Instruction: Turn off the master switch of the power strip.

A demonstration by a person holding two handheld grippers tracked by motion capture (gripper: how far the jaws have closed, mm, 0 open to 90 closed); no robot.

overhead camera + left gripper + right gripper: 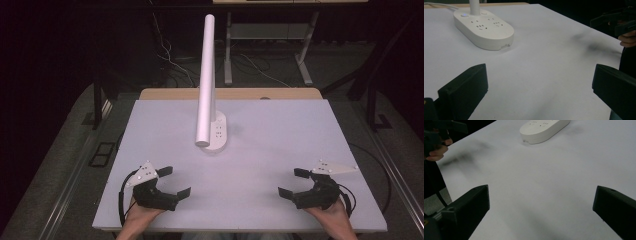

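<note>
**A:** Both grippers sit right at our edge of the table point(260, 200), left gripper point(175, 181) and right gripper point(292, 181), jaws spread wide with nothing between them. Neither is touching anything besides the hands holding them. From the left gripper view we just get bare white tabletop between the black jaws, same deal from the right gripper view.

**B:** Yep, and the lamp point(206, 80) is further out, roughly mid-table, well apart from both of us. Its base point(218, 134) is that flat oval thing with sockets and a button on top; you get a good look at it from the left gripper point(484, 28) and its end from the right one point(544, 130).

**A:** How do we reckon it handles? We'd guess hard plastic, stiff, fairly smooth so a bit slippery for the pads. The base looks chunky, probably where the weight is, so the whole thing shouldn't tip easily.

**B:** Agreed. The long white tube is the awkward bit: tall, likely on a hinge, so pushing up high could swing it. We'd take the tube low down near the base, or pinch the base across its narrow width. A cord point(439, 5) trails off the far end, so dragging might snag.
</note>
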